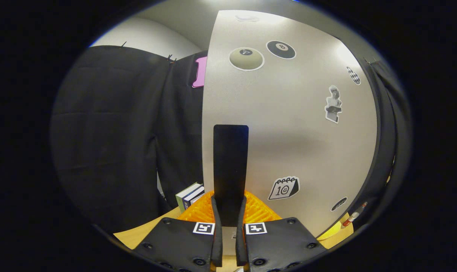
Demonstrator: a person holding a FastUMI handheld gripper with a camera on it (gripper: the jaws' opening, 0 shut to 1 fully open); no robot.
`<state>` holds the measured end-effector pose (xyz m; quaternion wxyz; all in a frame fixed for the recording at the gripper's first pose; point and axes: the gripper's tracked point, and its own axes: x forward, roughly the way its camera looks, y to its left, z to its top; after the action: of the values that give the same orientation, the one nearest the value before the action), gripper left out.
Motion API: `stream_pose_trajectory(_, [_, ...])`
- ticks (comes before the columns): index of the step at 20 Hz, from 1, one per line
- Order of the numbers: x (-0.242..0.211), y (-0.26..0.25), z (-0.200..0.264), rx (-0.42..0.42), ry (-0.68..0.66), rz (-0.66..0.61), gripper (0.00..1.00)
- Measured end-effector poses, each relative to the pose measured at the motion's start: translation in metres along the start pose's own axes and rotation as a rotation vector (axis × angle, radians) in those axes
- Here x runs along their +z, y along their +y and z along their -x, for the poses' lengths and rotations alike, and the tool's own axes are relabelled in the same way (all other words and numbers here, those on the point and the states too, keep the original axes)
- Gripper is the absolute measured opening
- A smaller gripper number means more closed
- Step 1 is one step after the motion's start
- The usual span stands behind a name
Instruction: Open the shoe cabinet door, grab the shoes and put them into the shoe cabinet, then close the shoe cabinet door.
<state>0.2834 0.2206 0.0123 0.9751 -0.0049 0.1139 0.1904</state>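
jaws of the gripper (228, 217) seem clamped on the black handle (230, 170) of the cabinet door (300, 143).

Your gripper (228, 226): two broad flat finger plates, near, side by side, matte finish. Round screw heads along plate edges and near corners. One small square white tag with blocky black pattern on each plate's inner far corner. Thin upright pads (215, 230) line inner edges, narrow gap between them.
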Motion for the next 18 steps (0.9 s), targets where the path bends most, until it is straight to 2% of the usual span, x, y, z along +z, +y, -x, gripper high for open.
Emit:
stream_pose_trajectory(6, [-0.003, -0.006, 0.029, 0.012, 0.013, 0.017, 0.15])
stream_pose_trajectory(18, [-0.008, -0.029, 0.074, -0.042, 0.03, 0.034, 0.15])
